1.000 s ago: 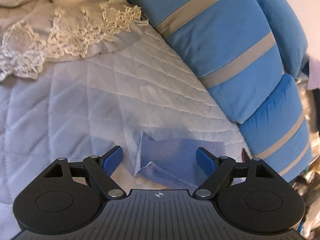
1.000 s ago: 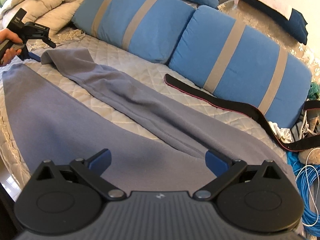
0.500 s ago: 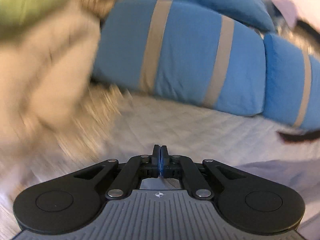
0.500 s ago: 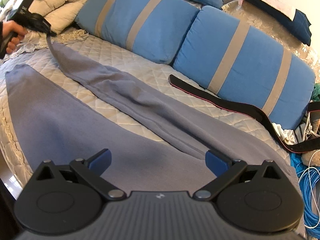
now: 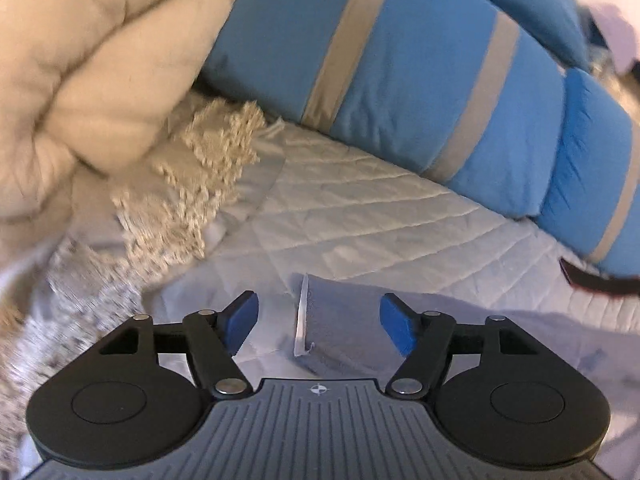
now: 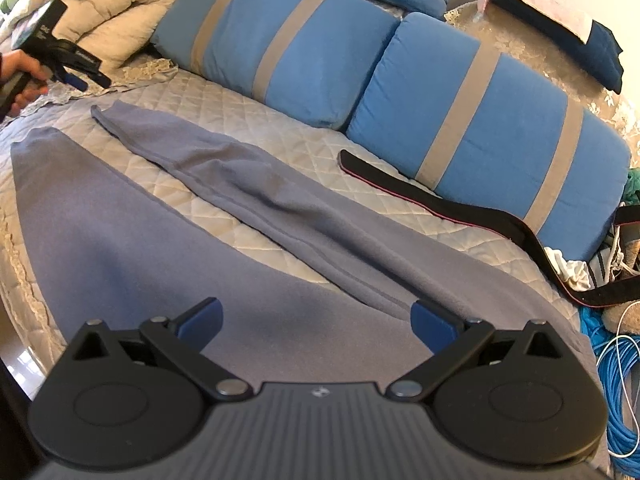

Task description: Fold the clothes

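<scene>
Fleecy grey trousers (image 6: 280,208) lie flat on quilting; left gripper (image 5: 318,322) opening, right gripper (image 6: 316,318) released

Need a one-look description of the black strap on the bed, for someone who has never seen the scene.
Start at the two blue pillows with grey stripes along the far side of the bed. At the foot of the right-hand one, a long black strap lies flat on the quilt and runs off to the right. It is the only narrow dark thing there, with a thin pink edge, apart from the wide grey-blue trousers.
</scene>
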### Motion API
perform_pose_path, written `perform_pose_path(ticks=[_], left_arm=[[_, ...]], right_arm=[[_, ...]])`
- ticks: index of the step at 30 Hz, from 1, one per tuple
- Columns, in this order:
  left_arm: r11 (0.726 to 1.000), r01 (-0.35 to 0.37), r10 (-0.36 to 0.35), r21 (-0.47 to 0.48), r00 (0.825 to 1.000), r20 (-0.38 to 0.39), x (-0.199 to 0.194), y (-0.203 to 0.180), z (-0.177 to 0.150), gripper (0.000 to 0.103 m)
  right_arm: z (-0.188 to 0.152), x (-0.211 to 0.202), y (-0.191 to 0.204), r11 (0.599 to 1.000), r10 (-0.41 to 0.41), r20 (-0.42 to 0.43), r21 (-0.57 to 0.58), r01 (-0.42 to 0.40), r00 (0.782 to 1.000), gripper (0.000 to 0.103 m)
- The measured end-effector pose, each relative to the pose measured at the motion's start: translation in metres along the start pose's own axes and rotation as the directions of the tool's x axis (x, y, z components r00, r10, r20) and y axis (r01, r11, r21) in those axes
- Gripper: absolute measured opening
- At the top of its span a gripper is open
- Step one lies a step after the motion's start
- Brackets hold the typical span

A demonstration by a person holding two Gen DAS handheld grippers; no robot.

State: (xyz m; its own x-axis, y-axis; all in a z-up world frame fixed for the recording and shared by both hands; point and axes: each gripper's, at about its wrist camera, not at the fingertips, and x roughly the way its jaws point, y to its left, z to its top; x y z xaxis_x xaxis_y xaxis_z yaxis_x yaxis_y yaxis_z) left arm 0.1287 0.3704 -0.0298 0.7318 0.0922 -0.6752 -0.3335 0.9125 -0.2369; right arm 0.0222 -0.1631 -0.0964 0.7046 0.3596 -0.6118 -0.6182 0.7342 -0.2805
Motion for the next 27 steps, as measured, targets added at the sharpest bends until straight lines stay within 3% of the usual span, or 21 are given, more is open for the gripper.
perform_pose_path(ticks=[7,8,9,10,13,17,20,23,27], left_arm=[[0.994,0.016,-0.019,-0.108,1.0,-0.025,0.044,0.008,0.005,0.064],[0.995,-0.004,0.002,-0.099,1.0,-0.02,0.047,0.005,0.005,0.052],[0.996,-0.053,0.052,-0.071,0.999,-0.017,0.048,-0.001,0.006,0.002],[0.995,-0.093,0.093,-0.023,0.996,-0.016,0.051,-0.008,0.006,0.0],[0.973,-0.186,0.184,0.135,0.982,0.029,0.055,-0.027,0.008,0.001],[0.961,-0.217,0.199,0.172,0.973,0.115,0.047,-0.026,0.013,0.001],[0.94,-0.263,0.245,0.218,0.963,0.109,0.043,-0.026,0.013,0.002],[0.954,-0.219,0.213,0.207,0.976,0.051,0.036,-0.019,0.012,0.005],[0.977,-0.123,0.129,0.177,0.991,-0.025,0.022,-0.012,0.005,0.034]], right_arm=[[-0.002,0.005,0.0,1.0,-0.003,-0.023,-0.006,0.003,1.0,0.103],[-0.003,0.005,0.0,1.0,-0.003,-0.027,-0.005,0.003,1.0,0.103],[-0.003,0.006,0.0,1.0,-0.004,-0.029,-0.006,0.004,1.0,0.103],[-0.003,0.006,0.001,1.0,-0.004,-0.031,-0.006,0.004,1.0,0.103],[-0.002,0.006,0.002,1.0,0.001,-0.028,-0.012,-0.001,1.0,0.103],[-0.003,0.007,0.002,1.0,0.005,-0.029,-0.014,-0.005,1.0,0.103],[-0.002,0.006,0.001,1.0,0.002,-0.029,-0.009,-0.002,1.0,0.103],[-0.002,0.005,0.0,1.0,0.002,-0.024,-0.003,-0.002,1.0,0.103],[-0.002,0.003,0.0,1.0,0.006,-0.015,-0.008,-0.007,1.0,0.103]])
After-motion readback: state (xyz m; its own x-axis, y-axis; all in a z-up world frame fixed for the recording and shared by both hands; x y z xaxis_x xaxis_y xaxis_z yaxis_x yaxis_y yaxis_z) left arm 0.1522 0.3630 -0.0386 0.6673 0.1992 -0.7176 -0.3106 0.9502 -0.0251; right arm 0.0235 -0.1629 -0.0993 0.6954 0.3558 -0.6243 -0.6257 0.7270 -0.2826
